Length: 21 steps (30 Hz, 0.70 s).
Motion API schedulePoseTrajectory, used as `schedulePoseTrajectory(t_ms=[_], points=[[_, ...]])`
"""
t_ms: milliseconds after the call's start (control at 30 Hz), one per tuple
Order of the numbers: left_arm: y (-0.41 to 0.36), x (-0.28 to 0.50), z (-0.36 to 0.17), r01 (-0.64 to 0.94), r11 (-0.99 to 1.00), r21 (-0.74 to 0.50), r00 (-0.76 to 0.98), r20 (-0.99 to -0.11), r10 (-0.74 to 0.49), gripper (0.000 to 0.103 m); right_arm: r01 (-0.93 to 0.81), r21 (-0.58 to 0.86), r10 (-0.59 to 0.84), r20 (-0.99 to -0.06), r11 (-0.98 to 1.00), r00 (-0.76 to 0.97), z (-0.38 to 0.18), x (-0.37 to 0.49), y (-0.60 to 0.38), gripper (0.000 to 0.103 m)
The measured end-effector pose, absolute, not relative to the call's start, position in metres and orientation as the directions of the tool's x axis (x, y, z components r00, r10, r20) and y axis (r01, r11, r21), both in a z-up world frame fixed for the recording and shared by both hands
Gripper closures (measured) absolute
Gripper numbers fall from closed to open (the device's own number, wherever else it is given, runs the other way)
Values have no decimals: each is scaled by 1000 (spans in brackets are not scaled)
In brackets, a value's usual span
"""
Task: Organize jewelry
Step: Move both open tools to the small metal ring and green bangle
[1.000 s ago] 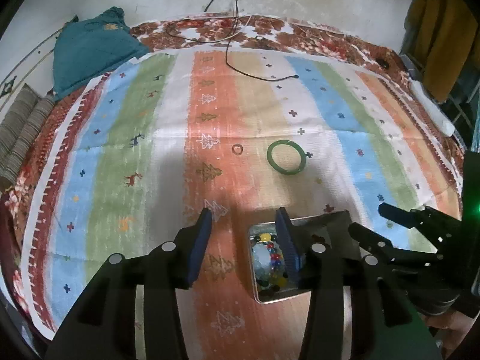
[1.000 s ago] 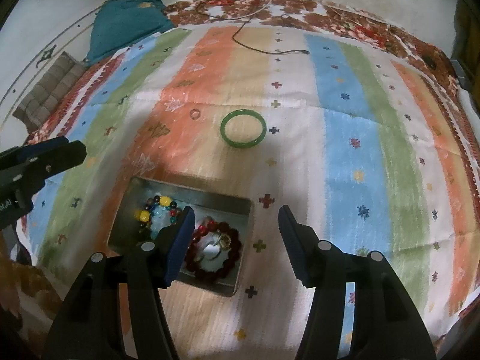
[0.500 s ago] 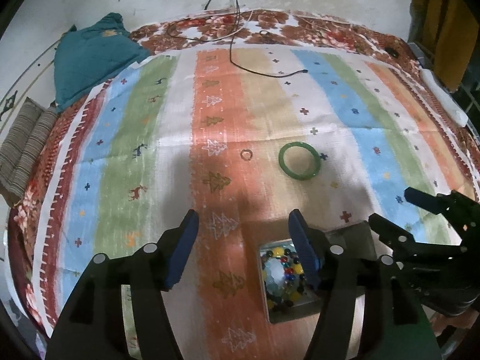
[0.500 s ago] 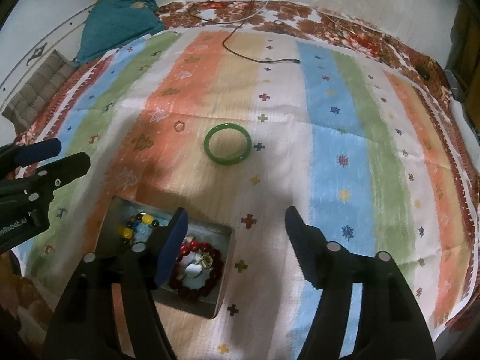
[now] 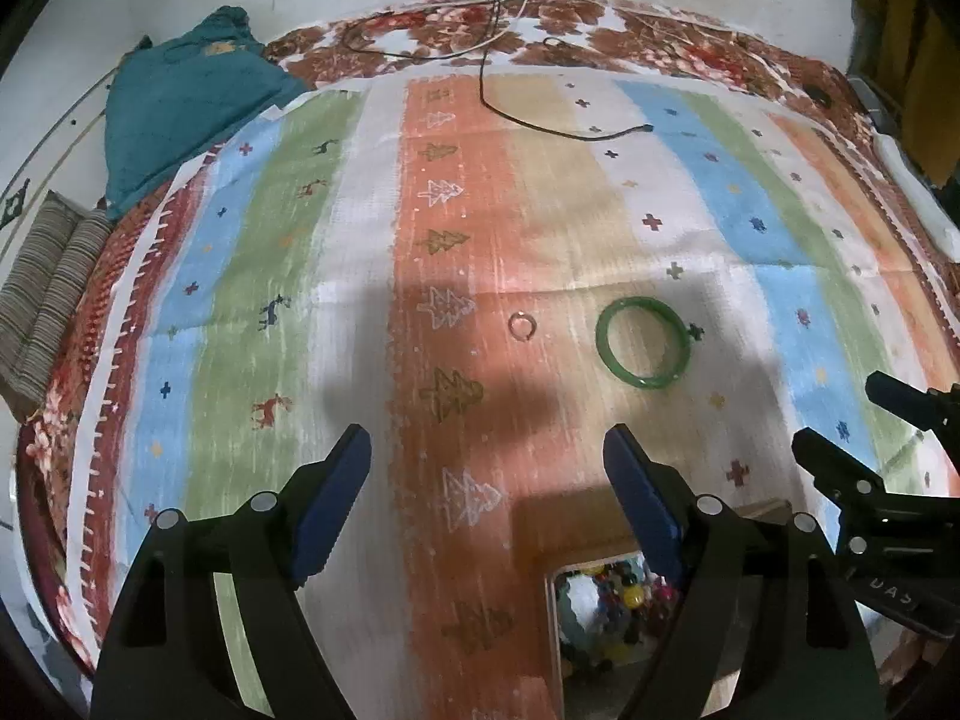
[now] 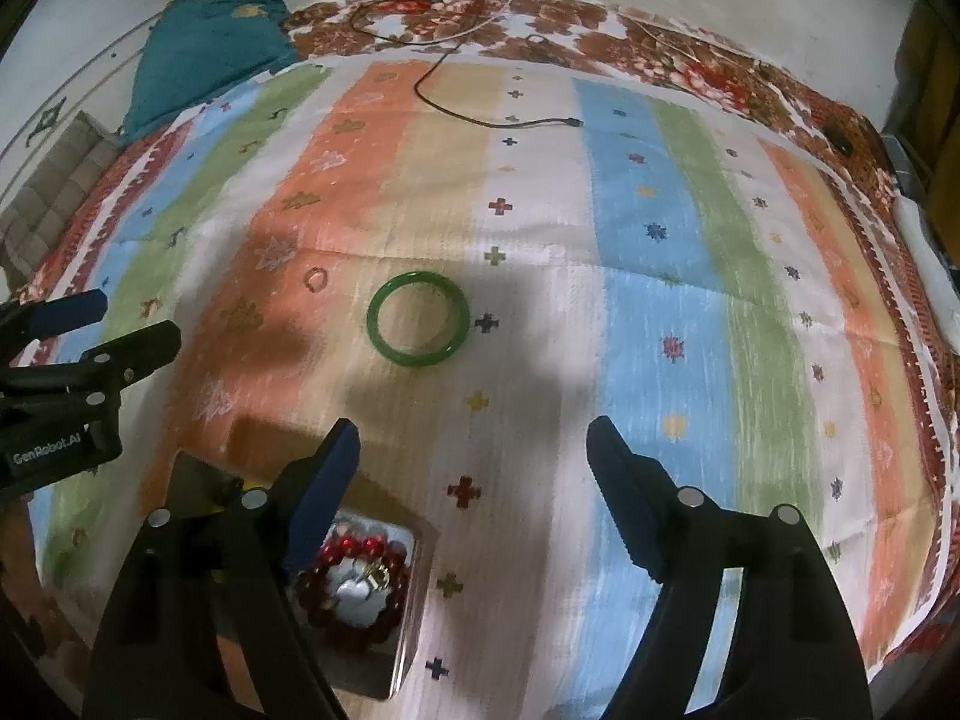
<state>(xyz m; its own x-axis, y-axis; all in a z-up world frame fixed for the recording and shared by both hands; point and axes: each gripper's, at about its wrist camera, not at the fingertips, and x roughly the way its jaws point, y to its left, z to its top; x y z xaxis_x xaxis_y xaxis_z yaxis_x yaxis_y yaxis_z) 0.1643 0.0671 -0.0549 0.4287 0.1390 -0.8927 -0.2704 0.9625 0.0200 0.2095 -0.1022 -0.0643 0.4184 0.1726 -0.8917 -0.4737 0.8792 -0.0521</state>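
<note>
The tin (image 6: 414, 546) sits near the bed's front edge and already holds 2 bead bracelets (image 6: 354, 582), so it reads as the collection point. The bangle (image 6: 418, 319) and ring (image 6: 316, 279) lie loose on the striped sheet (image 6: 660, 276), beside each other, beyond the tin. Left hand-held gripper (image 5: 487, 504) and right hand-held gripper (image 6: 473, 492) are both empty, jaws opening wide, probably readying a pick.
</note>
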Motion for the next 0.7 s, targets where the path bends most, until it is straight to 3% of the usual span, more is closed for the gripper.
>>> schedulePoseTrajectory(t_ms=[700], points=[[82, 201, -77, -263, 962, 69, 414, -893, 177, 16, -460, -102, 112, -903, 882, 415, -90, 246, -87, 23]])
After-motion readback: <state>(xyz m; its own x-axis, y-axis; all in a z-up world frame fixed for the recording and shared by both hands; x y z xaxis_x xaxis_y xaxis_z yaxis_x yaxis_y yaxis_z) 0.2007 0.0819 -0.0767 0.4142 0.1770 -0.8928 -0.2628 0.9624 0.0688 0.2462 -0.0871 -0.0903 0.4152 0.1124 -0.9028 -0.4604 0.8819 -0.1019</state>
